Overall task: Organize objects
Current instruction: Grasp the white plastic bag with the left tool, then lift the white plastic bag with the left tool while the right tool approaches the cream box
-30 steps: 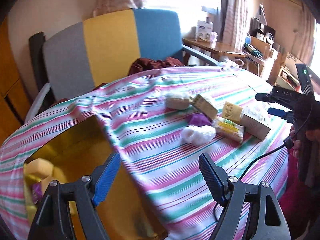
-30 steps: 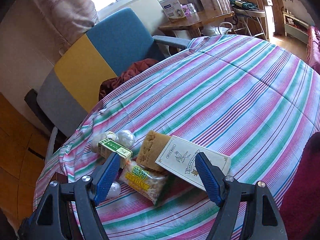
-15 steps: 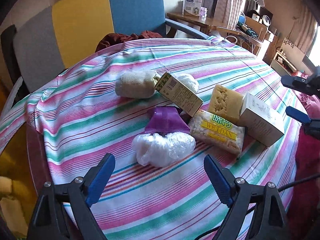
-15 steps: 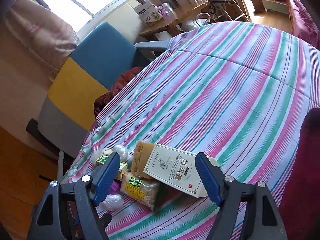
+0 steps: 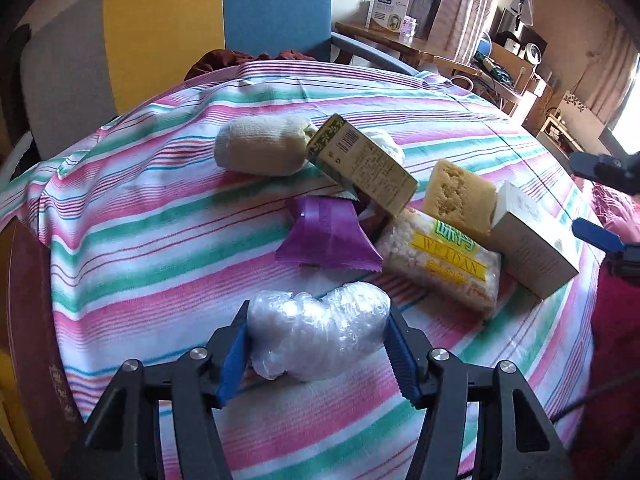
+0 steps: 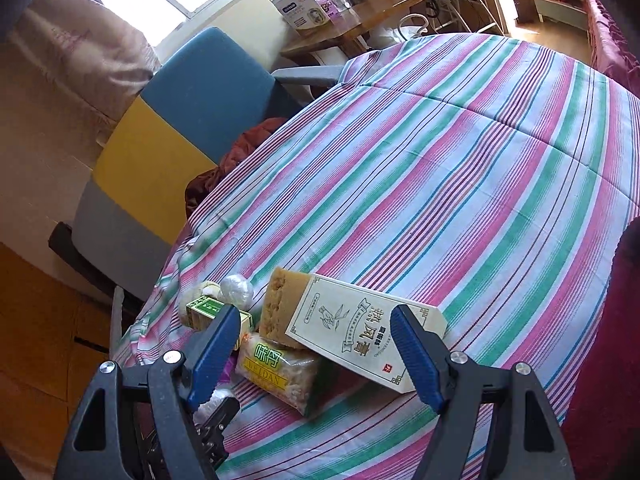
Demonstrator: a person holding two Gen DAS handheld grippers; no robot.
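Observation:
A pile of small items lies on the striped tablecloth (image 5: 152, 240). My left gripper (image 5: 318, 344) is shut on a clear plastic-wrapped white bundle (image 5: 320, 334), both blue pads touching its sides. Beyond it lie a purple wrapper (image 5: 326, 238), a yellow-labelled snack pack (image 5: 440, 260), a green box (image 5: 362, 164), a beige sponge (image 5: 458, 196), a cream rolled cloth (image 5: 260, 150) and a white carton (image 5: 532, 250). My right gripper (image 6: 316, 354) is open above the white carton (image 6: 366, 338) and snack pack (image 6: 280, 372), touching neither.
A grey, yellow and blue chair (image 5: 168, 28) stands behind the table with a dark red cloth (image 5: 248, 58) on its seat. A wooden side table (image 5: 400, 42) with boxes is at the back. The table's left edge (image 5: 24, 280) drops off near my left gripper.
My left gripper moved forward from the table edge to the plastic bundle and closed on it. My right gripper tilted and drifted slightly, staying open over the carton.

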